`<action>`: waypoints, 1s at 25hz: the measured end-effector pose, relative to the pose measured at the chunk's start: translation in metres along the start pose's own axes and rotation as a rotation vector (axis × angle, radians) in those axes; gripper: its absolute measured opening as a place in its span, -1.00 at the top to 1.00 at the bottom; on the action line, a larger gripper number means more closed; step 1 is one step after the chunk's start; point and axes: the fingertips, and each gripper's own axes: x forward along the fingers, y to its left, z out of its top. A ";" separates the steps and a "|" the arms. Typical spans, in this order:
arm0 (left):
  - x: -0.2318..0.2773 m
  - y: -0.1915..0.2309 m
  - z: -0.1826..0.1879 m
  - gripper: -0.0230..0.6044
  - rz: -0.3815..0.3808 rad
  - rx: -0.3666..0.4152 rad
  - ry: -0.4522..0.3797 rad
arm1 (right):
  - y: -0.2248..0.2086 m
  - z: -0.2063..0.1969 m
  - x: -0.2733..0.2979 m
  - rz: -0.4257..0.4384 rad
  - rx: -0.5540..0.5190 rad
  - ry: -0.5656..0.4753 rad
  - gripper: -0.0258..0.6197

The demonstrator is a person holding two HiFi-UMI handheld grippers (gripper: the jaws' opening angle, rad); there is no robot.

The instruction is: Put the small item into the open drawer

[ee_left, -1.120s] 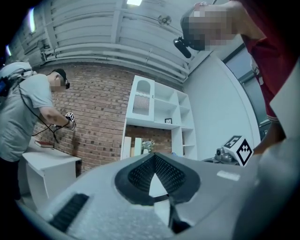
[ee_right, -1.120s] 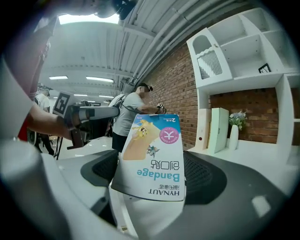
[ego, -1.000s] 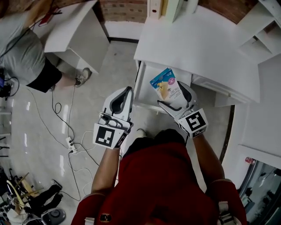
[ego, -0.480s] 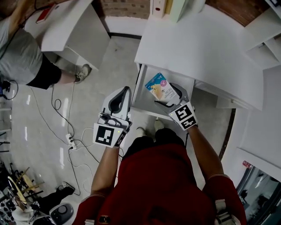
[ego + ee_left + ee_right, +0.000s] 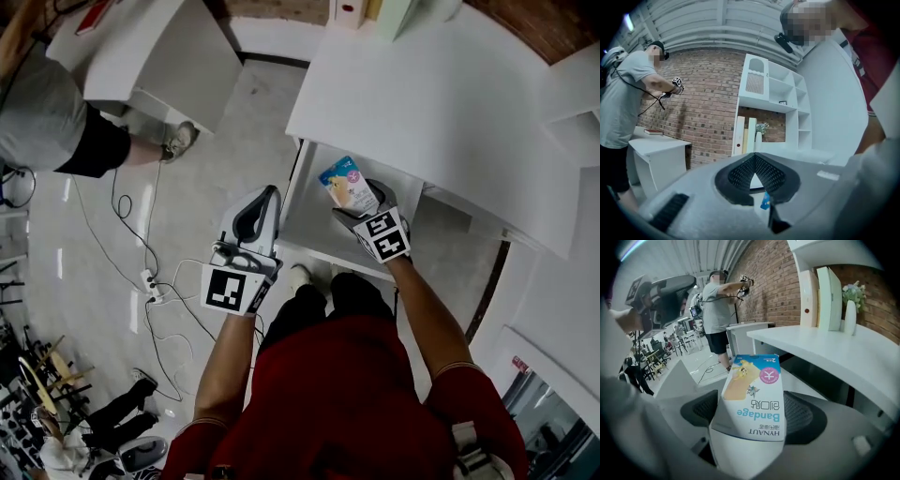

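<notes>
A small blue and white bandage box [image 5: 348, 185] [image 5: 757, 401] stands tilted between the jaws of my right gripper [image 5: 362, 209] [image 5: 752, 414], which is shut on it. The box hangs over the inside of the open white drawer [image 5: 314, 223] that juts from under the white desk [image 5: 422, 94]. My left gripper [image 5: 265, 194] [image 5: 755, 159] is held left of the drawer's front corner, over the floor. Its jaws meet at the tips with nothing in them. A sliver of the blue box [image 5: 765, 200] shows through the gap below those tips.
Another person [image 5: 47, 122] stands at the far left beside a second white desk [image 5: 159, 56]. Cables and a power strip [image 5: 150, 281] lie on the floor to the left. Books [image 5: 375, 11] and a shelf unit [image 5: 771, 108] stand at the desk's back.
My right gripper has carried the bandage box forward and lower, from above the drawer's front edge to over its inside. The left gripper has hardly moved.
</notes>
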 end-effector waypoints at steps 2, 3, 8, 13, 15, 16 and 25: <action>0.007 0.005 -0.006 0.90 0.020 -0.001 0.011 | -0.012 -0.010 0.014 -0.008 0.030 0.033 -0.45; 0.009 0.007 -0.010 0.90 0.027 -0.002 0.017 | -0.017 -0.015 0.021 -0.013 0.043 0.048 -0.45; 0.017 0.017 -0.025 0.90 0.053 -0.007 0.043 | -0.037 -0.036 0.052 -0.037 0.107 0.103 -0.45; 0.015 0.024 -0.034 0.90 0.078 -0.013 0.074 | -0.056 -0.053 0.076 -0.072 0.172 0.160 -0.45; 0.013 0.028 -0.038 0.90 0.090 -0.016 0.085 | -0.062 -0.057 0.084 -0.087 0.184 0.177 -0.45; 0.011 0.029 -0.040 0.90 0.096 -0.017 0.090 | -0.063 -0.059 0.088 -0.092 0.185 0.186 -0.45; 0.001 0.041 -0.050 0.90 0.117 -0.028 0.114 | -0.068 -0.077 0.108 -0.126 0.199 0.262 -0.45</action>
